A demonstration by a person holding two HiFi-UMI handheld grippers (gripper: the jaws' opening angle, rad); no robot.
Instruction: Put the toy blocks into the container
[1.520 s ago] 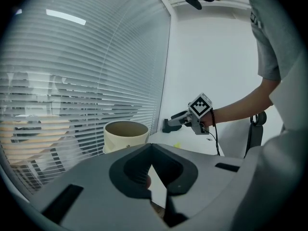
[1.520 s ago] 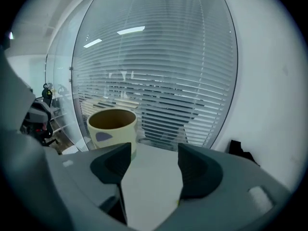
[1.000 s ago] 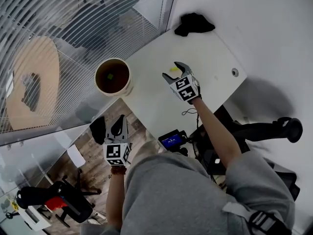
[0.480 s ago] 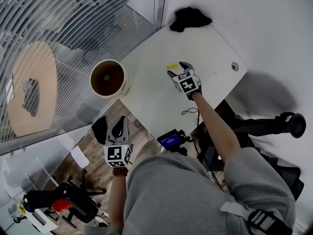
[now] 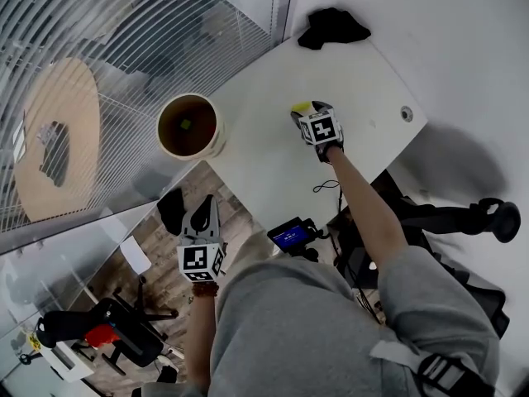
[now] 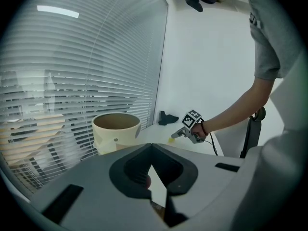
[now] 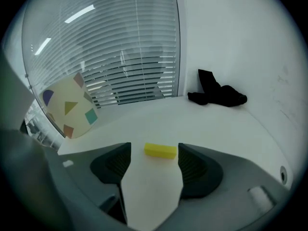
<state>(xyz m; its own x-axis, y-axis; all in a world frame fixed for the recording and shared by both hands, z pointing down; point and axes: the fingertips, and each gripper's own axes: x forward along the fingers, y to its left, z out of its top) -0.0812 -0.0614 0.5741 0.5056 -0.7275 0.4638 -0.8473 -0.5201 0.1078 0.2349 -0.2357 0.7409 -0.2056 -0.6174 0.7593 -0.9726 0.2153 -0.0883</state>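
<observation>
The right gripper (image 7: 154,154) is holding its jaws spread. The yellow toy block (image 7: 160,150) is lying flat on the white table (image 7: 216,124) between them, lengthwise and closer to the right jaw. For a sound grip, it is worth centring the block first, then closing squarely on its ends, low to the table, so it does not skid. The left gripper (image 6: 152,149) is hanging off the table's edge, jaws pressed together, empty. The cream container (image 5: 189,126) is standing at the table's corner, well apart, with a small green block (image 5: 186,123) inside.
</observation>
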